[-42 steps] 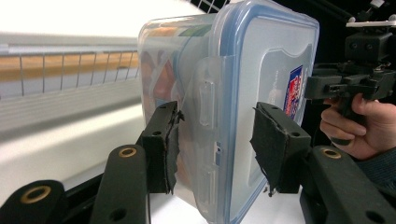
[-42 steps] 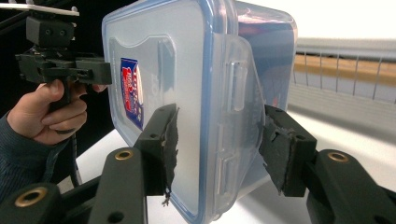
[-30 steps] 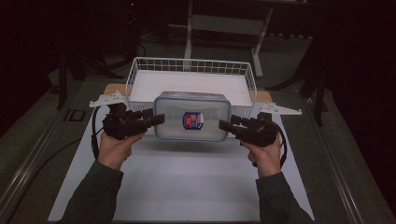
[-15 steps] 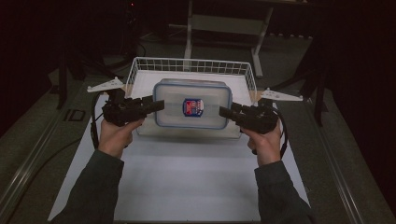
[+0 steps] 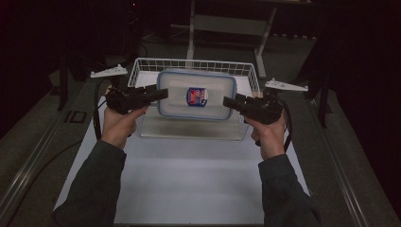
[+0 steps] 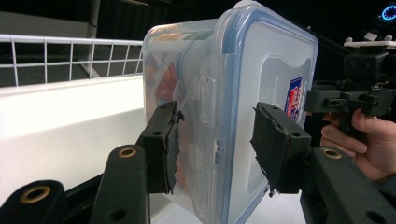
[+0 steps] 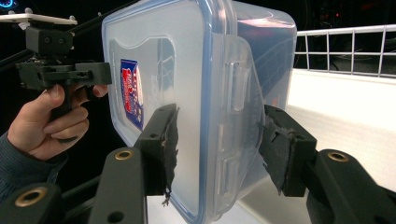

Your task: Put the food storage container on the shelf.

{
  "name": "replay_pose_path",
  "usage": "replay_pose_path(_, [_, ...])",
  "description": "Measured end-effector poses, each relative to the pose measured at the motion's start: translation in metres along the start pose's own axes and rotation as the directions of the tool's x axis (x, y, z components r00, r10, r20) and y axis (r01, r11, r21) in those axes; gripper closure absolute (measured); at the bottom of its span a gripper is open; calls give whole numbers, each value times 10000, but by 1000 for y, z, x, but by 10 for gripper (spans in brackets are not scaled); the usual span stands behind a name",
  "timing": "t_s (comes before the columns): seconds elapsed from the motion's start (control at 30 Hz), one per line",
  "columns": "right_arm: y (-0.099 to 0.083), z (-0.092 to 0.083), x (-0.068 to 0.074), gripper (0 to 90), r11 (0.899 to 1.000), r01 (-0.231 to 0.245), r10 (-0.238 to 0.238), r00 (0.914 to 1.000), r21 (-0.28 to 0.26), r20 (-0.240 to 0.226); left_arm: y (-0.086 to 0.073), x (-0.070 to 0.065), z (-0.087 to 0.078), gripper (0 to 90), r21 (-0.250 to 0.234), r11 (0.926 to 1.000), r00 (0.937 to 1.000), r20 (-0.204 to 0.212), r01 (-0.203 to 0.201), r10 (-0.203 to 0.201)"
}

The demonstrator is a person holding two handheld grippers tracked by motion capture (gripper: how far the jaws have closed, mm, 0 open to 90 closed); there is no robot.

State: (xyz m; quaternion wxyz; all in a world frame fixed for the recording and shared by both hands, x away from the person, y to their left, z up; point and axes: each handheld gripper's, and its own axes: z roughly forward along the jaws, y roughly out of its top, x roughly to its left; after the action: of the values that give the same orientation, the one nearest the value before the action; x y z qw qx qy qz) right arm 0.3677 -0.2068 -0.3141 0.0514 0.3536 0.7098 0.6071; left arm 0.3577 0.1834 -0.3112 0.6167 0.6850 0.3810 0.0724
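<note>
Lidded container (image 5: 196,95) being gripped at both ends by left gripper (image 5: 158,93) and right gripper (image 5: 231,102), jaws part-open; being held higher than earlier, over wire basket (image 5: 142,66).

Left claw (image 5: 160,94) and right claw (image 5: 231,102) grip lidded container (image 5: 196,94); held above wire basket (image 5: 142,71).

A red and blue label (image 5: 196,96) is sitting in the middle of the container's lid (image 5: 215,90), but its printing is staying too small and blurred to read.
</note>
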Motion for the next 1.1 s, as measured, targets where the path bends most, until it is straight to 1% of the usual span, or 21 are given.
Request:
replay_pose_path(0.27, [12,8,-9,487,9999,-142,142,9999,11,12,9,10,7,515,-114,9997,9998,-55,215,-216])
replay_pose_path(0.33, [15,13,-14,487,9995,-287,286,9996,91,36,11,16,10,515,-151,9993,9994,-84,340,-341])
replay_pose_path(0.53, [15,22,-25,487,9979,-545,541,9985,357,113,8,28,19,513,34,9980,9976,-266,639,-638])
replay_pose_path(0.67, [13,27,-32,487,9951,-892,886,9959,424,163,6,34,24,513,70,9961,9957,-296,882,-879])
replay_pose_path(0.77, [11,31,-36,486,9928,-1084,1076,9940,513,173,5,37,27,513,145,9952,9948,-348,965,-960])
replay_pose_path(0.83, [11,32,-38,487,9920,-1167,1162,9931,487,121,4,39,27,513,80,9943,9939,-294,1061,-1058])
replay_pose_path(0.93, [11,33,-40,487,9920,-1184,1180,9930,446,111,4,41,28,514,28,9930,9926,-281,1184,-1183])
replay_pose_path(1.1, [14,35,-44,487,9874,-1486,1486,9889,542,44,5,41,30,513,-65,9876,9870,-361,1566,-1567])
